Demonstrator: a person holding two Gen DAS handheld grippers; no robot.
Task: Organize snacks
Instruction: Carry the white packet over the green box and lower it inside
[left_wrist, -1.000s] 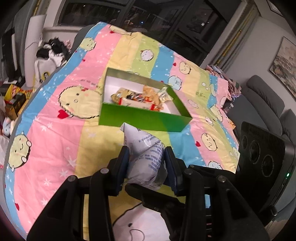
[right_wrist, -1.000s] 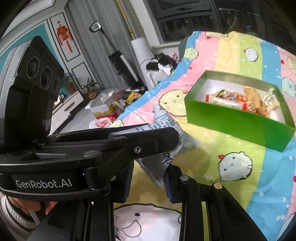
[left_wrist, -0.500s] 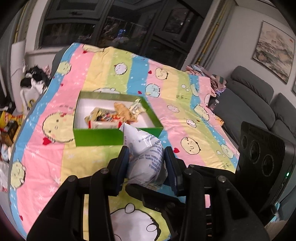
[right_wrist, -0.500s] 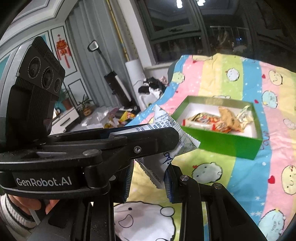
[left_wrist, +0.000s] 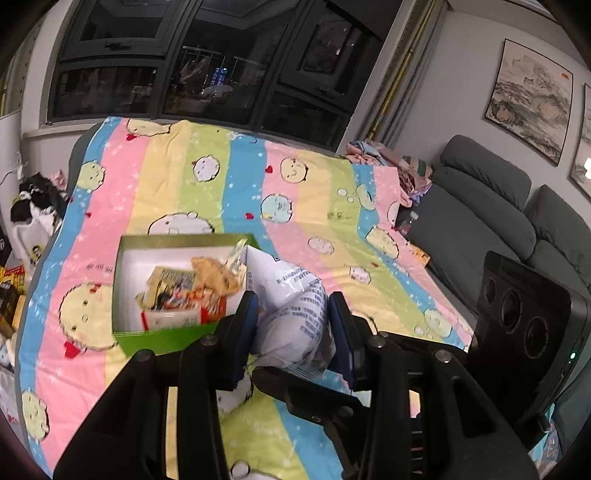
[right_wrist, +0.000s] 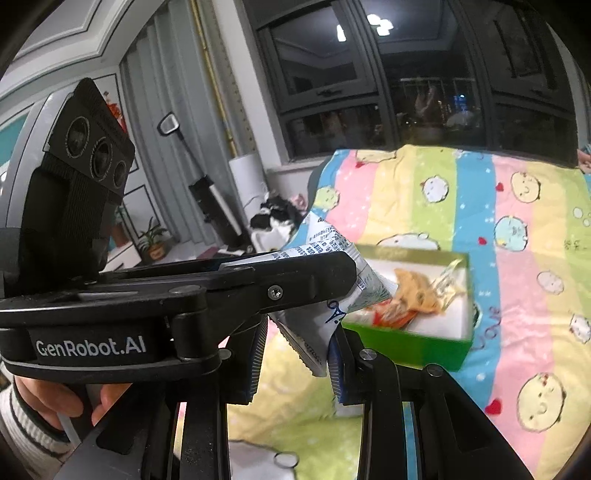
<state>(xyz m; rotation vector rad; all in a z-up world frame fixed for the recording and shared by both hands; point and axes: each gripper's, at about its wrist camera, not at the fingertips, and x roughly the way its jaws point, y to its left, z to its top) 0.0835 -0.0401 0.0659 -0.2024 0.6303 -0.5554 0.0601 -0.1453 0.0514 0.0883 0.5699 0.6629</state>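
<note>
Nearest, the left gripper (left_wrist: 291, 325) had its blue-padded jaws pressed against both sides of a white snack packet (left_wrist: 291, 314) printed with blue text, holding it up off the bedding. The right gripper (right_wrist: 297, 350) was clamped on the crimped lower end of the same packet (right_wrist: 317, 332), so both tools gripped it together; in the right wrist view the left gripper's black body crossed in front, and a hand (right_wrist: 55, 402) in a striped white sleeve held its handle. Just beyond the packet, an open green box (left_wrist: 162, 338) with a white inside sat on the pastel striped blanket (left_wrist: 314, 206) with cartoon faces. Inside it lay several wrapped snacks (left_wrist: 192, 291), orange, yellow and clear, piled together. The packet's upper corner overlapped the box's near right corner in the left wrist view. Farther off stood a grey sofa (left_wrist: 491, 206), dark windows (left_wrist: 207, 62) and a framed landscape painting (left_wrist: 530, 99).
</note>
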